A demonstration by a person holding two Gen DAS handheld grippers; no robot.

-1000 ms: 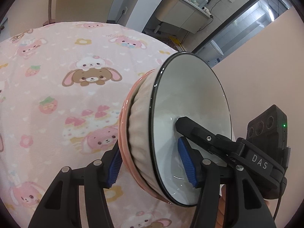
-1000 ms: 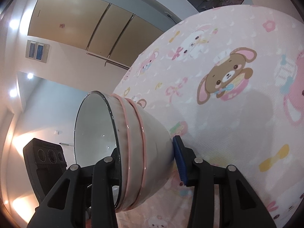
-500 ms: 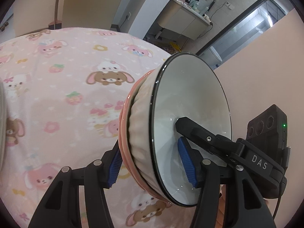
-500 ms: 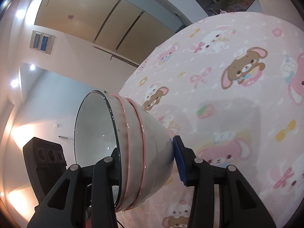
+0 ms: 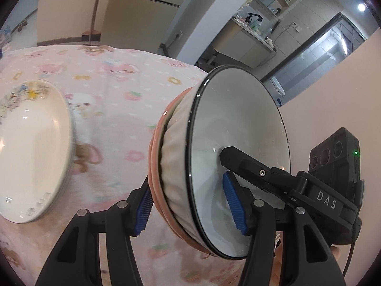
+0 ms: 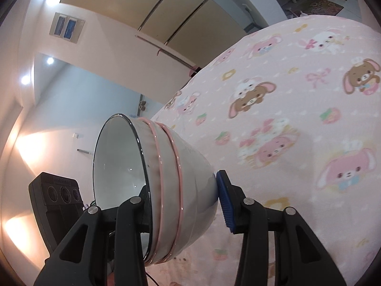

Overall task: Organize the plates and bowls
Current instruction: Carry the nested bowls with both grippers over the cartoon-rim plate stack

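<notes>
Pink cartoon-print tablecloth [image 5: 114,109] is filling the frame's middle, carrying one stack of white plates [image 5: 33,157] at the left edge. Three nested bowls [image 5: 221,166] are hanging tilted at centre. Both the left gripper [image 5: 188,205] and right gripper [image 6: 183,205] are clamping the bowls' walls between two blue pads each.

White capital letters reading "DAS" stand on the black body of the right gripper [image 5: 240,157], seen from the left wrist camera. The plates [image 5: 33,157] carry small printed marks along the rim, too blurred to read.
</notes>
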